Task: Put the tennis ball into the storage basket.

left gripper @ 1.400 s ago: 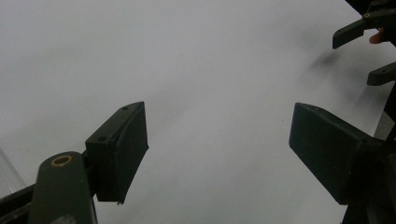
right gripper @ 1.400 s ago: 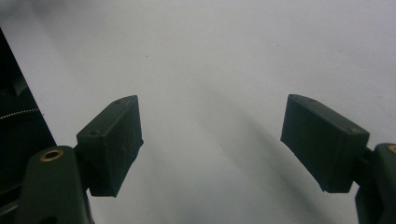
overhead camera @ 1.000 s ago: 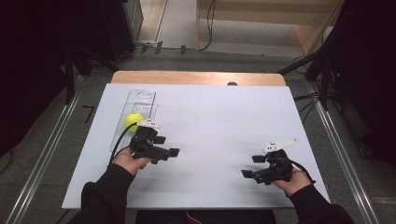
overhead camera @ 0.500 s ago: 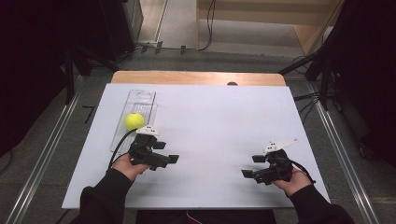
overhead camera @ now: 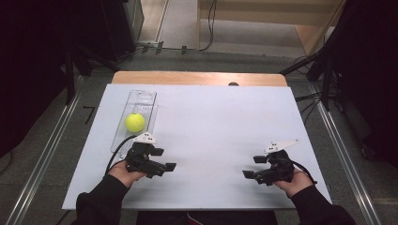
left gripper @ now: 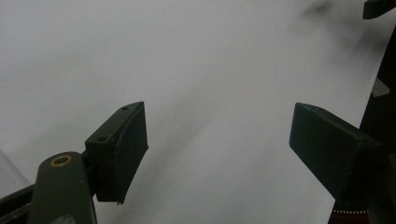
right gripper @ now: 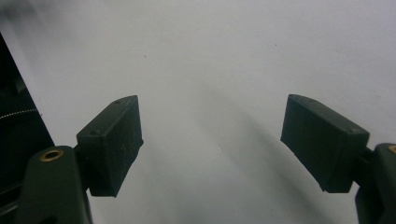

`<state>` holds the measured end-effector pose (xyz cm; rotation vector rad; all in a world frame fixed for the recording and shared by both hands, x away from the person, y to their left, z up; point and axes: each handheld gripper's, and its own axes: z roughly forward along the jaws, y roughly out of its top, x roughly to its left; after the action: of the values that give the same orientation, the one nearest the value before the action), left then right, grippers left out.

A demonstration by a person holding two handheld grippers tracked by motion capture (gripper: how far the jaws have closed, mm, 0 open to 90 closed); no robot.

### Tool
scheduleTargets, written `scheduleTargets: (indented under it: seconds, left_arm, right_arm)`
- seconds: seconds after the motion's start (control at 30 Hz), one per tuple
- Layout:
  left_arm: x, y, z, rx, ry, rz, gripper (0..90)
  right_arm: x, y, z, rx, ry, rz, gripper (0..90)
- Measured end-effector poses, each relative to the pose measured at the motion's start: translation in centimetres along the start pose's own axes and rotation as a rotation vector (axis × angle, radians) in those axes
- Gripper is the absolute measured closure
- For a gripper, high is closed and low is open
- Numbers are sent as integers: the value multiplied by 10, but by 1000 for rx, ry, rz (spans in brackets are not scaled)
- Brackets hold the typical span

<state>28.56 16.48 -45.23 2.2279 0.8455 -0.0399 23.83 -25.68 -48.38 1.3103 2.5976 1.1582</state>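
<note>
Lower left of the high view: the left claw (overhead camera: pixel 162 167) has drawn back toward the bottom edge, away from the tennis ball (overhead camera: pixel 135 122), and its jaws stand apart with nothing between them. Lower right, the right claw (overhead camera: pixel 251 174) has kept its place, likewise spread and empty. Farther up, left of centre, the ball rests in the clear plastic tray (overhead camera: pixel 141 97) on the white desk (overhead camera: pixel 220 122). Judging by this, the placing looks finished.
</note>
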Motion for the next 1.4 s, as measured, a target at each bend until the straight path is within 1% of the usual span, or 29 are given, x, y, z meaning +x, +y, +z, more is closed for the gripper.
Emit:
scheduleTargets:
  seconds: [0.1, 0.17, 0.37, 0.7, 0.9, 0.97, 1.4]
  left_arm:
    - [1, -2, -1, 12, 2, 13, 204]
    - [0, -4, -1, 6, 4, 7, 204]
    - [1, -8, -3, 14, 13, 0, 204]
    - [2, -15, -8, 10, 14, 12, 204]
    - [2, -19, -12, 7, 19, 14, 204]
    - [3, -20, -13, 5, 19, 8, 204]
    - [4, -21, -15, 6, 25, 5, 204]
  right_arm:
    - [0, 0, 0, 1, 0, 2, 185]
    - [0, 0, 0, 0, -1, 3, 185]
    - [0, 0, -1, 0, -2, 5, 185]
    - [-1, 0, 0, -1, -3, 6, 185]
    - [-1, 0, 0, -1, -4, 5, 185]
    - [-1, 0, 0, 0, -3, 4, 185]
    - [-1, 0, 0, -3, -3, 7, 185]
